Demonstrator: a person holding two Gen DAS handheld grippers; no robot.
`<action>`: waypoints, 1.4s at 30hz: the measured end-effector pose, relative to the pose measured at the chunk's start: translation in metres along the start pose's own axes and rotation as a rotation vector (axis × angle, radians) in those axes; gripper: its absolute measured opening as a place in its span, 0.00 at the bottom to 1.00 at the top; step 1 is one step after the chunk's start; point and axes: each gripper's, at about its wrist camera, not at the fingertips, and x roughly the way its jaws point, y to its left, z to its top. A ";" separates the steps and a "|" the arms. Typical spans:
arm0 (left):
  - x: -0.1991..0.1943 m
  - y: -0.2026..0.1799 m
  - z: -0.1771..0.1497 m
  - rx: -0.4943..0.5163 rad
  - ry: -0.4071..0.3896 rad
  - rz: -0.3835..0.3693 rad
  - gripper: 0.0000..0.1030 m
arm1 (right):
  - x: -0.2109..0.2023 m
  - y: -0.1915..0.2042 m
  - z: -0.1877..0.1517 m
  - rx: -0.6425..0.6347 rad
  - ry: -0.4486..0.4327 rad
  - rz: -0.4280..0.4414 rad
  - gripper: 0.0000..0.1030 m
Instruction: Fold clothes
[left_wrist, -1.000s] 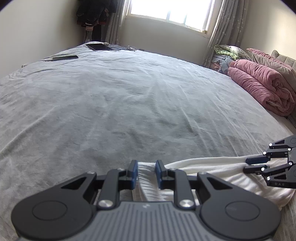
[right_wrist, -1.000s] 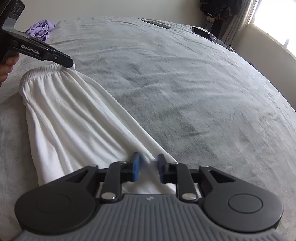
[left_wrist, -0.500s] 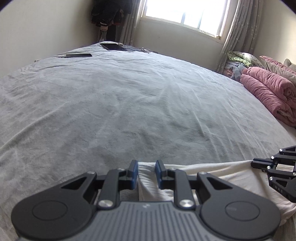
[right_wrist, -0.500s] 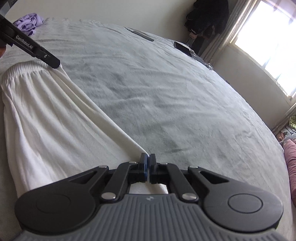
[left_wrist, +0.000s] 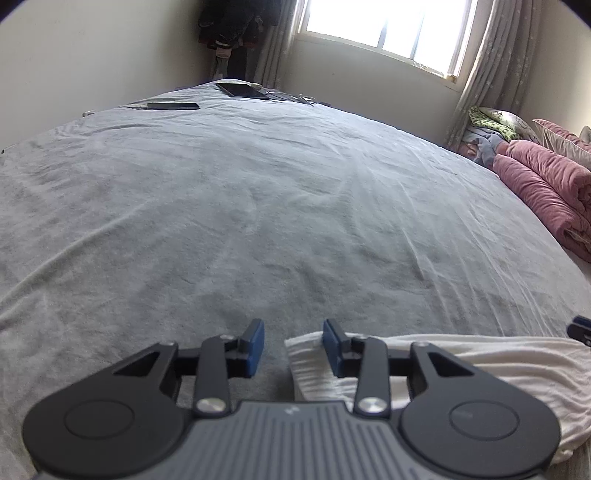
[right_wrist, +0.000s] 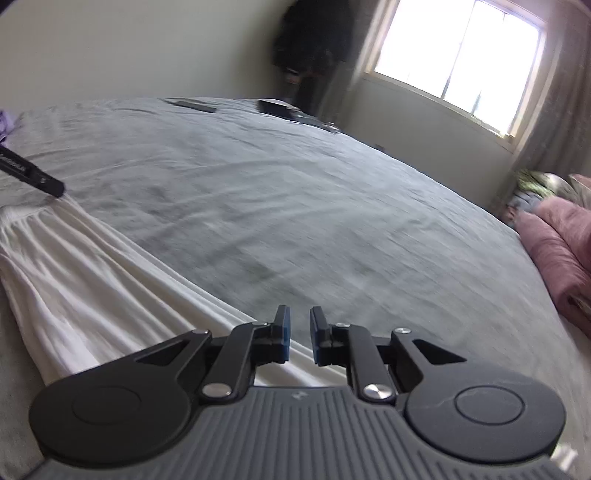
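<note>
A white garment (left_wrist: 480, 362) lies flat along the near edge of the grey bed (left_wrist: 258, 203). My left gripper (left_wrist: 293, 343) is open. The gathered waistband corner lies by its right finger (left_wrist: 332, 350), and the left finger is over bare sheet. In the right wrist view the garment (right_wrist: 74, 280) runs from the waistband at far left to under my right gripper (right_wrist: 300, 336). That gripper is open by a narrow gap, with the cloth's edge below its fingers. The left gripper's tip (right_wrist: 37, 177) shows at the waistband. The right gripper's tip (left_wrist: 580, 328) pokes in at the right edge.
A rolled pink blanket (left_wrist: 546, 192) and pillows line the right side of the bed. A phone (left_wrist: 173, 106) and a tablet (left_wrist: 242, 89) lie at the far edge. Dark clothes (left_wrist: 232, 26) hang in the corner beside the window. A purple garment (right_wrist: 5, 122) sits at far left.
The left gripper's jaws spread wider and let go of the waistband. The right gripper shut on the cloth's edge half a second ago and now stands slightly open. Both cameras tilted upward.
</note>
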 end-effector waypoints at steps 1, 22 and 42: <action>-0.002 -0.001 0.001 0.012 -0.006 0.022 0.34 | -0.008 -0.014 -0.010 0.038 0.018 -0.029 0.16; -0.010 -0.056 -0.027 0.060 0.070 -0.004 0.34 | 0.035 -0.079 -0.039 -0.093 0.162 0.111 0.25; -0.011 -0.046 -0.023 0.045 0.063 0.068 0.26 | 0.031 -0.069 -0.029 -0.130 0.090 0.034 0.00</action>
